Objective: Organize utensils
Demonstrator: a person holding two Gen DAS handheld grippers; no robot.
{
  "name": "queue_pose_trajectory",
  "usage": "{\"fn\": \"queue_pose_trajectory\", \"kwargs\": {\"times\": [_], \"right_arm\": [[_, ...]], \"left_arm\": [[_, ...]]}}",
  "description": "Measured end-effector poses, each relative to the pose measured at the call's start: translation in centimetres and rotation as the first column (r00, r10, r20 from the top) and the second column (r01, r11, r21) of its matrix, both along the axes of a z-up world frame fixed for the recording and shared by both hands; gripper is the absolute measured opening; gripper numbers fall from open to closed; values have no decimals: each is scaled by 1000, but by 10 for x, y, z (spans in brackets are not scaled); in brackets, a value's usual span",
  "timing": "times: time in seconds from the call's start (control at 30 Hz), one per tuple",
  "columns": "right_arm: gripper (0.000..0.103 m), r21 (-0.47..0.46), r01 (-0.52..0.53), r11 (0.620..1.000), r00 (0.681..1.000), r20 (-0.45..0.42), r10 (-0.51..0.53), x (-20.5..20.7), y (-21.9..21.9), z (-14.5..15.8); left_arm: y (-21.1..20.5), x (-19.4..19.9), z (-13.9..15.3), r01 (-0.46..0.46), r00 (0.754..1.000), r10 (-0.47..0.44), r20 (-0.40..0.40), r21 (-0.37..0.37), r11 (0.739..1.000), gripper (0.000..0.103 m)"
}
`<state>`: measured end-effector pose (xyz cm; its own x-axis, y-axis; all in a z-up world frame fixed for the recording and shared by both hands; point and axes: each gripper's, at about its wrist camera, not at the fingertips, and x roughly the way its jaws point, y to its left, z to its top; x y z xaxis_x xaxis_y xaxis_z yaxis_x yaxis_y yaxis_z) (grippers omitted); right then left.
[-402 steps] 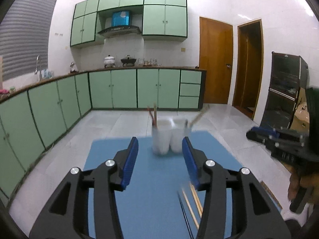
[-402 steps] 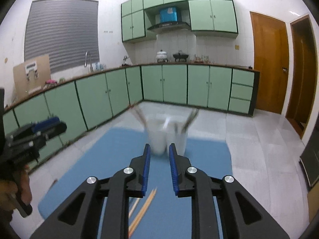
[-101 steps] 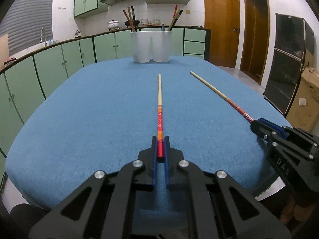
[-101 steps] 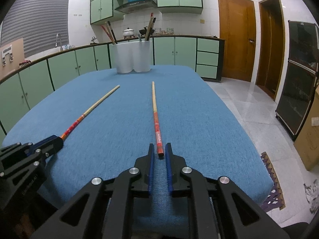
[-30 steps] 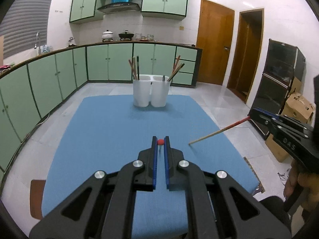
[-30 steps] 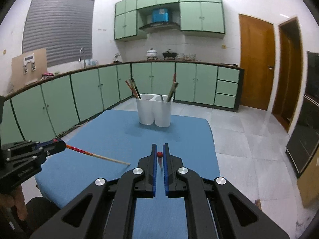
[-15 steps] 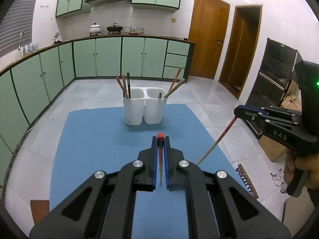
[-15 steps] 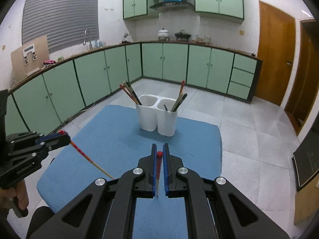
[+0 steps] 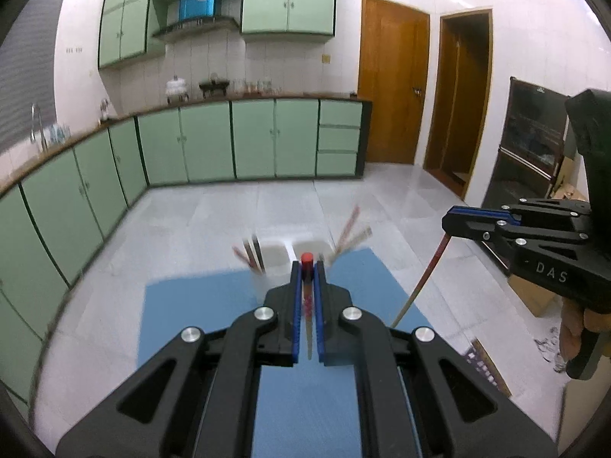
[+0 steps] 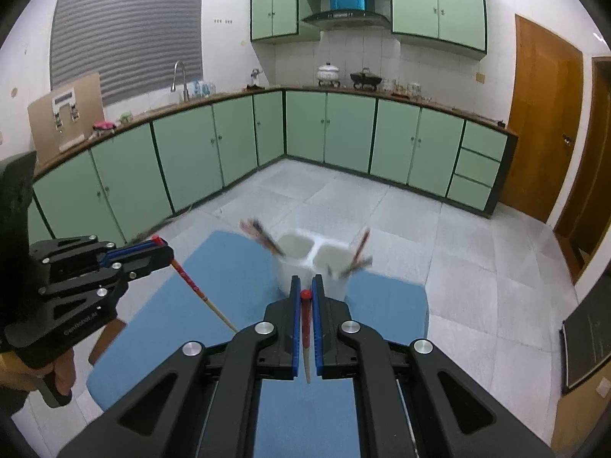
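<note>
Tabletop: my blue tabletop [image 10: 214, 278] lay far below, bearing the white twin holder [image 10: 305, 263] with blurred chopsticks in both cups.
Left fingers: my left gripper [image 9: 306, 271] was clenched on a red-tipped chopstick [image 9: 306, 294].
Right fingers: my right gripper [image 10: 304, 286] was clenched on its own chopstick [image 10: 305, 328].
Change: since a second ago, both hands had risen and the holder looked nearer.

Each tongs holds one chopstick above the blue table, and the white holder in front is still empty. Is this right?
Not quite. The white holder is not empty: the right wrist view shows chopsticks in both compartments. The rest is correct.
</note>
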<state>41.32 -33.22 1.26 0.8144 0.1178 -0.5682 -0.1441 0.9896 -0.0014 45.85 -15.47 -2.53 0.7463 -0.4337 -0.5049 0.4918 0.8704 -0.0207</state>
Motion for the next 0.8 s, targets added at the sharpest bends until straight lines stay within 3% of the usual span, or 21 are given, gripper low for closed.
{"fn": "queue_pose_trajectory", "kwargs": {"times": [0.17, 0.37, 0.5, 0.8], "right_arm": [[6, 13, 16, 1000, 998, 54, -16, 42, 2, 47], [6, 10, 33, 999, 994, 107, -34, 96, 6, 73], [6, 12, 48, 999, 994, 95, -49, 135, 4, 56], [6, 32, 91, 995, 995, -32, -90, 197, -21, -35]], "left_arm": [[-4, 34, 40, -22, 998, 25, 56, -44, 999, 5], [-19, 79, 55, -56, 993, 63, 100, -70, 996, 5], [-33, 113, 40, -71, 993, 76, 92, -60, 996, 5], [-45, 161, -30, -76, 997, 76, 1, -14, 997, 6]]}}
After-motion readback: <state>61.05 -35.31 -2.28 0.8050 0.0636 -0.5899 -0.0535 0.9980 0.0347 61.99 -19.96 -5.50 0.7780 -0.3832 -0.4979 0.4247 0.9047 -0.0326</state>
